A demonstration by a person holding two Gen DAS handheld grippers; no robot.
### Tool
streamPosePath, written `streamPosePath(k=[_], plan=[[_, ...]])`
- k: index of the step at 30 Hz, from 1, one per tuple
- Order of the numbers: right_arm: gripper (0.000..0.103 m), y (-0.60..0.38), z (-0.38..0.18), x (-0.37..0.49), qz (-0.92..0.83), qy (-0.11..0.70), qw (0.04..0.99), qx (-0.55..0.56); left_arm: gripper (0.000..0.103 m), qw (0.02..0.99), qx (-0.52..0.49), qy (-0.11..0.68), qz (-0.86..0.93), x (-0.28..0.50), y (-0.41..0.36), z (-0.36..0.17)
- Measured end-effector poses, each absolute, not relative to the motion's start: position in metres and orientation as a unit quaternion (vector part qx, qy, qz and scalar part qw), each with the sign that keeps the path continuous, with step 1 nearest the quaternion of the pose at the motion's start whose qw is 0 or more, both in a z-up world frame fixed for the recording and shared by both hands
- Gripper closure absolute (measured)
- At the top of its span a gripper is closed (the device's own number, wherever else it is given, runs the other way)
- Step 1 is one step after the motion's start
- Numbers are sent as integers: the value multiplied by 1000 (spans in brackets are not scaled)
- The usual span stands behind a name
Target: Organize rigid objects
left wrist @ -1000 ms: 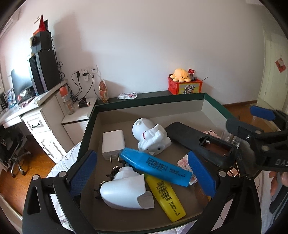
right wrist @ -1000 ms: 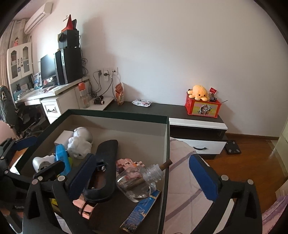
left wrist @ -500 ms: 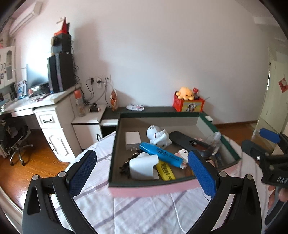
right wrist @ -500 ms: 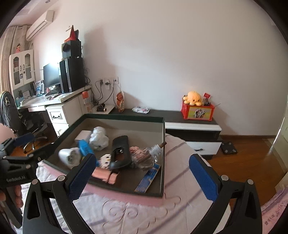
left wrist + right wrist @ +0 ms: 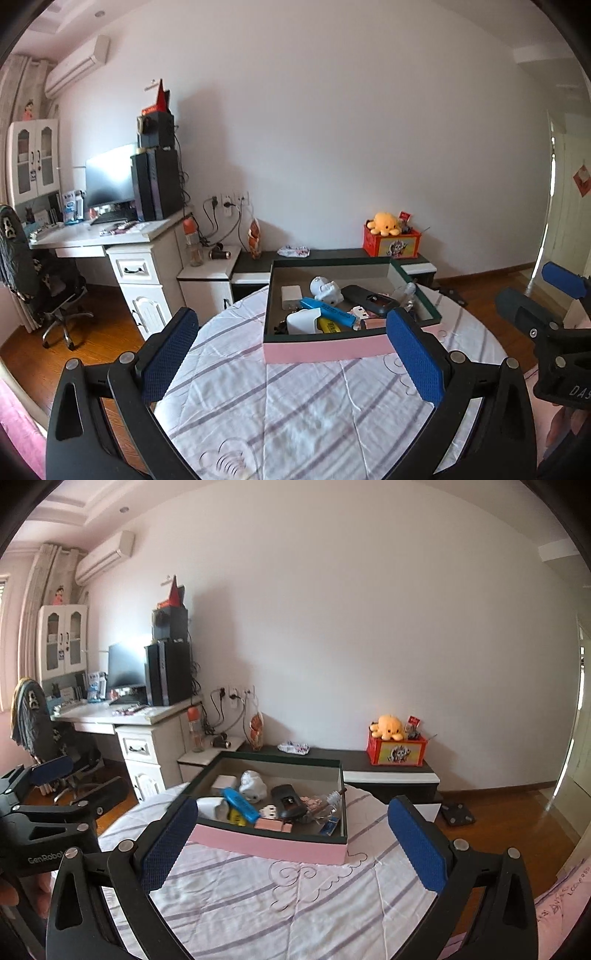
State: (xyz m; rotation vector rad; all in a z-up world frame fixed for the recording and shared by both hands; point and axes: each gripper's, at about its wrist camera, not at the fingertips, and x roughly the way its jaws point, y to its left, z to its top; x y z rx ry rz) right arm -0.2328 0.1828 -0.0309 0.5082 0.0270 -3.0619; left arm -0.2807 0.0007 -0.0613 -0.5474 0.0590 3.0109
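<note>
- The box sits dead ahead of both my grippers on the striped cloth, well apart from either; its long side runs across my view, pink front wall facing me.
- My left gripper is spread wide with nothing between the pads; same for my right gripper. Both hang over bare cloth.
- I judge the two about equally far off. The left lines up nearer the box's left end, the right nearer its right end.
- Inside, all in one open compartment: a white charger at back left, a white figure beside it, a blue marker lying diagonally with a yellow marker under its near end, and a white plug at front left.
- A black case lies mid-box and a clear bottle lies on its side towards the right wall.
- Everything I can see is already in the box; I'd say little is left.
</note>
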Motion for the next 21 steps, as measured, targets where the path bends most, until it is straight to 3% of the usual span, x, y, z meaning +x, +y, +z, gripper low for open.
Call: streamPosePath(k=[21], plan=[[0,147,22,-96,-996,22,14,85,0,39,-81,25,996,-135,-14,-2]])
